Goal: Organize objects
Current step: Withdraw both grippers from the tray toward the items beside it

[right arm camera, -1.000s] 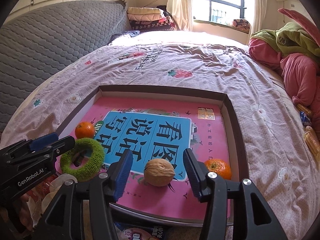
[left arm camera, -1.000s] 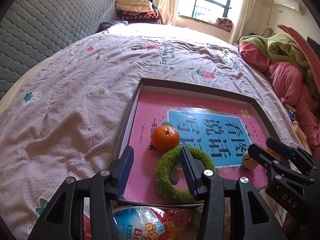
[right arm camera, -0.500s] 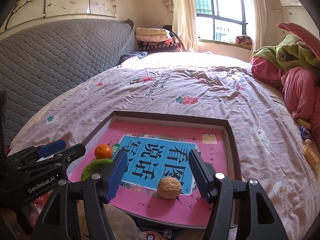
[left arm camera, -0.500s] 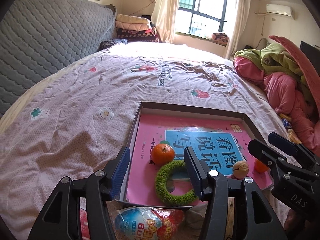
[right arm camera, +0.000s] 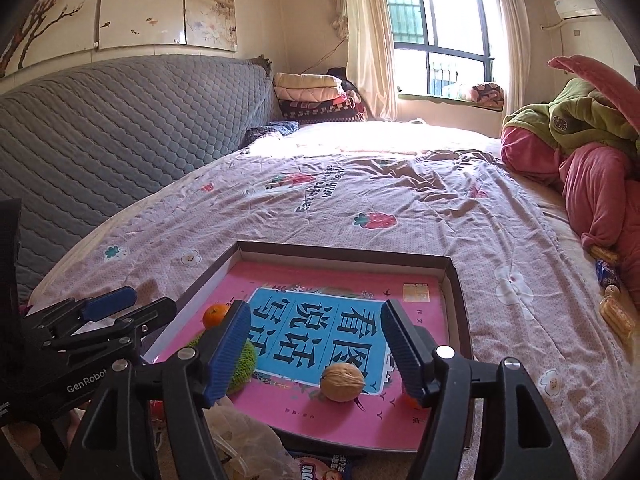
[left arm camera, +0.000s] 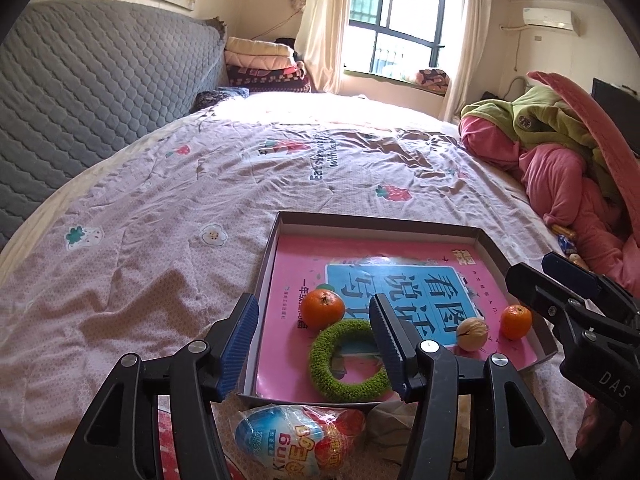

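Note:
A shallow brown box (left arm camera: 267, 276) (right arm camera: 456, 292) lined with a pink book lies on the bed. In it are a tangerine (left arm camera: 322, 309) (right arm camera: 215, 315), a green fuzzy ring (left arm camera: 347, 360) (right arm camera: 245, 364), a walnut (left arm camera: 472, 333) (right arm camera: 343, 376) and a second tangerine (left arm camera: 517, 321) at the right. My left gripper (left arm camera: 314, 346) is open and empty, raised above the box's near left corner. My right gripper (right arm camera: 316, 350) is open and empty, raised above the box's near edge, with the walnut between its fingers in view.
A wrapped egg-shaped toy (left arm camera: 280, 440) and crumpled plastic (right arm camera: 244, 440) lie in front of the box. A grey quilted headboard (right arm camera: 100, 132) runs along the left. Pink and green bedding (left arm camera: 560, 148) is piled at the right, with snack packets (right arm camera: 616, 312) beside it.
Both grippers have pulled back and risen away from the box, so its contents look smaller and lower in view. Both stay open and empty.

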Tool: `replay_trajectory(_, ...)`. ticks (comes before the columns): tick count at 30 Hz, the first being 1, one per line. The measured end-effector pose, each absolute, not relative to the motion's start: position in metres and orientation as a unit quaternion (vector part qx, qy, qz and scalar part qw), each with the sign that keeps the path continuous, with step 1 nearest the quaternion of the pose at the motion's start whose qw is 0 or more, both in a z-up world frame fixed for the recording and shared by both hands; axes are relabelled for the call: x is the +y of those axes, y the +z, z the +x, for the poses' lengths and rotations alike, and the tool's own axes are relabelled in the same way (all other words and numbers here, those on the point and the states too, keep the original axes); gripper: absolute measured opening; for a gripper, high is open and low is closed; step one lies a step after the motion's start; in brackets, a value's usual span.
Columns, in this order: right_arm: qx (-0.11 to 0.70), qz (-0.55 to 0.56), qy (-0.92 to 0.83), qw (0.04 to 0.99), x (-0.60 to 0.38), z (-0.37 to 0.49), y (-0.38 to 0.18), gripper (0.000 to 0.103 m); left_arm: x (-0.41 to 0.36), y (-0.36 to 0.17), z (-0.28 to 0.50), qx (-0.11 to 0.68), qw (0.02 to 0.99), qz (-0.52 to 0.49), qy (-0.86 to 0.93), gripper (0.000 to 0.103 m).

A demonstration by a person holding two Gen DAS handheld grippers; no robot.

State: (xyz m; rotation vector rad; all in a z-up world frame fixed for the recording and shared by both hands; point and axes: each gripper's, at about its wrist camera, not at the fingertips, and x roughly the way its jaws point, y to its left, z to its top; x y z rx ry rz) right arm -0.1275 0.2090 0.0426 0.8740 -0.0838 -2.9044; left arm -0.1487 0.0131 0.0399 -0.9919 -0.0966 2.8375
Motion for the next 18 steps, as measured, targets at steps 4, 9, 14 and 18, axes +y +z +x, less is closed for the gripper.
replay_trajectory(4, -0.031, 0.276, -0.959, 0.051, 0.213, -0.122, 0.048, 0.068, 0.015, 0.043, -0.144, -0.028, 0.072, -0.322, 0.944, 0.059)
replay_trajectory(9, -0.035, 0.265, -0.962, 0.052, 0.218, -0.114, 0.056, 0.07, 0.014, 0.049, -0.134, -0.033, 0.072, -0.31, 0.948, 0.06)
replay_trajectory(14, -0.035, 0.256, -0.965, 0.052, 0.219, -0.105, 0.06, 0.071, 0.019, 0.052, -0.124, -0.023, 0.078, -0.3, 0.951, 0.064)
replay_trajectory(18, -0.032, 0.251, -0.966, 0.059, 0.217, -0.096, 0.064, 0.071, 0.021, 0.052, -0.119, -0.022, 0.086, -0.299, 0.95, 0.064)
